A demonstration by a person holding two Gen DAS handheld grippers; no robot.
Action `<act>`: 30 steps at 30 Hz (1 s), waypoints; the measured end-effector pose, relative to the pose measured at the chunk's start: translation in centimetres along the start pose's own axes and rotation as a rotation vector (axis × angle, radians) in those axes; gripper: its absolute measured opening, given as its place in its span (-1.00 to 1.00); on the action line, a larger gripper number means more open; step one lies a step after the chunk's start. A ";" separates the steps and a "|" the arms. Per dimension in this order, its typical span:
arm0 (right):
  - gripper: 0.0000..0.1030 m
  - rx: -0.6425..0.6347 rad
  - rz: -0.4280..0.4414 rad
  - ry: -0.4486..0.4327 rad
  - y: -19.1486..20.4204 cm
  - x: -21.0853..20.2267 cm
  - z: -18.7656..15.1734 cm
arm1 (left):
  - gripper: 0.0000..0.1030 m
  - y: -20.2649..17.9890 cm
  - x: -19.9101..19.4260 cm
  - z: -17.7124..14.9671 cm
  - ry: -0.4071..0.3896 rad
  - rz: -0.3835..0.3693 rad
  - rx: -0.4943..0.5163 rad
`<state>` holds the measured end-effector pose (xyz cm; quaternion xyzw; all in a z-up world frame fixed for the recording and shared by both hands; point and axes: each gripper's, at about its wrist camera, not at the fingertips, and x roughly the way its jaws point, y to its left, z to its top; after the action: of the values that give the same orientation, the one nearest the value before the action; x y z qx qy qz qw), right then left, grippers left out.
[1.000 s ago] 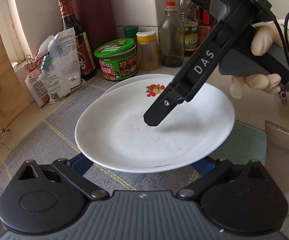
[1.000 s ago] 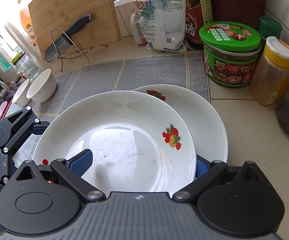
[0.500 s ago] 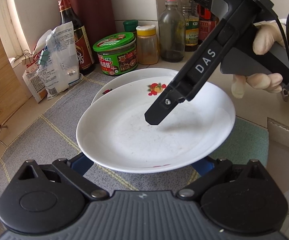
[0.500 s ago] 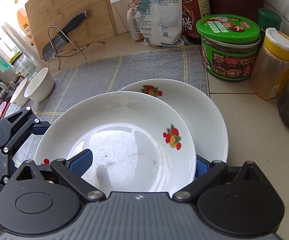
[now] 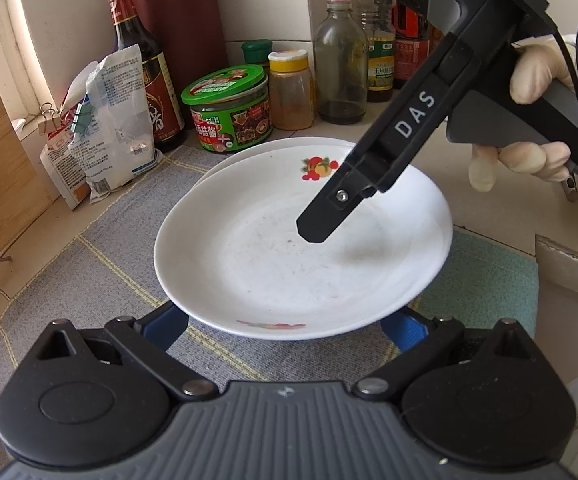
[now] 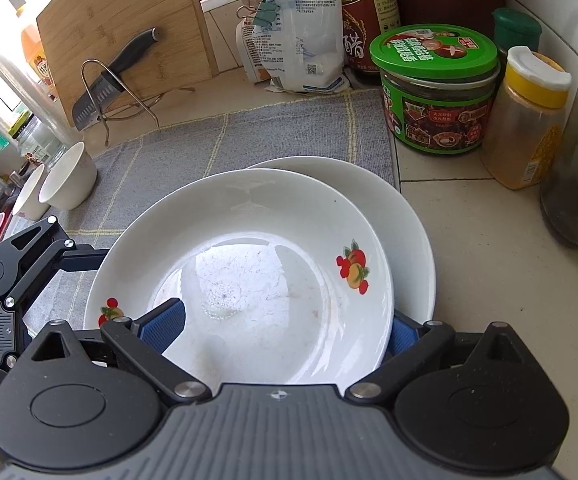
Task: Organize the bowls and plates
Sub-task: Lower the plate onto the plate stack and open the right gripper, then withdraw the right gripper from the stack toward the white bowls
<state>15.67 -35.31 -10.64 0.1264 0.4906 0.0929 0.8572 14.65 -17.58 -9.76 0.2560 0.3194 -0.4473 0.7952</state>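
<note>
A white deep plate with fruit prints [image 6: 249, 264] hangs tilted over a second white plate [image 6: 405, 216] that lies on the grey mat [image 6: 249, 136]. My right gripper [image 6: 283, 328] is open around the near rim of the upper plate, one blue pad over it and the other under it. In the left wrist view its upper finger [image 5: 329, 212] hovers above the plate [image 5: 249, 264], with a shadow apart from it. My left gripper [image 5: 287, 326] is open, both pads beneath the plate's edge. Only a thin rim of the lower plate [image 5: 289, 146] shows there.
Two small white bowls [image 6: 69, 178] stand at the mat's left end. A green-lidded jar [image 6: 437, 92], a yellow-capped spice jar [image 6: 529, 120], sauce bottles [image 5: 141, 64] and a clipped bag [image 6: 301, 28] line the wall. A cutting board with a knife [image 6: 125, 36] leans at back left. A gloved hand [image 5: 529, 156] holds the right gripper.
The upper plate has travelled with both grippers toward the jars, farther over the lower plate; the lower plate's fruit print is now covered. Neither gripper's opening has changed.
</note>
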 end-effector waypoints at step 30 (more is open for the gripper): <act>0.99 0.062 -0.077 -0.013 1.2 -2.9 -1.4 | 0.99 0.8 0.3 -0.1 -0.050 -0.051 -0.001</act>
<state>13.00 -34.84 -8.61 0.1347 0.4923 0.0436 0.8588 15.43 -17.35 -9.93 0.2359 0.3059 -0.4734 0.7916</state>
